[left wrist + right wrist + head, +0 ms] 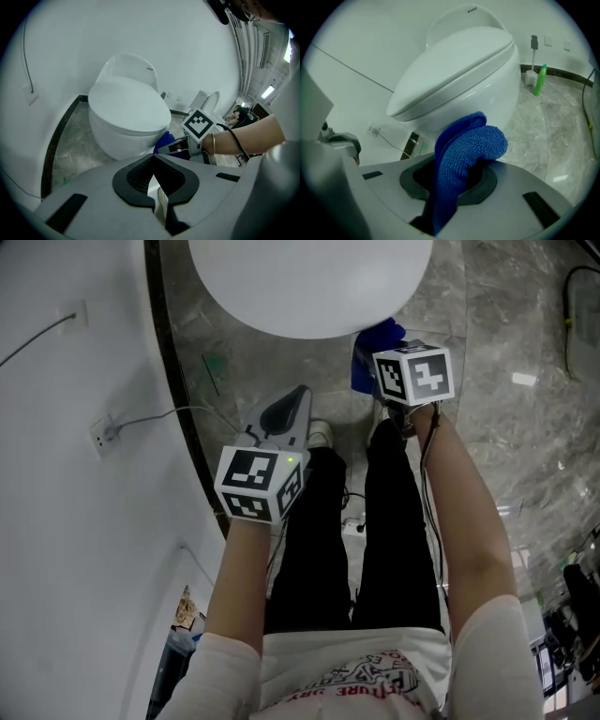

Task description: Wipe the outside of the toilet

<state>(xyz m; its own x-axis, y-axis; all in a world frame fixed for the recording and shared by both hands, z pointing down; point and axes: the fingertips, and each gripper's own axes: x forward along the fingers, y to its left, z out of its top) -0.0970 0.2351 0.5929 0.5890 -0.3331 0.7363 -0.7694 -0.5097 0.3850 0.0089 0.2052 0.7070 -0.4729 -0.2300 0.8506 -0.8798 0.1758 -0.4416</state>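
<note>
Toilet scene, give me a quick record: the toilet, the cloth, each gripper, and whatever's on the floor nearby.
toilet: white, lid closed
blue cloth: bunched, close to the front of the bowl; contact unclear
right gripper: shut on the blue cloth
left gripper: shut, nothing in it, away from the toilet
floor: grey marble; green bottle standing by the wall

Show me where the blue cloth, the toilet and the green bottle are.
blue cloth (465,149), right gripper view, its folded top.
toilet (454,63), right gripper view, its closed lid.
green bottle (540,81), right gripper view, its body.
</note>
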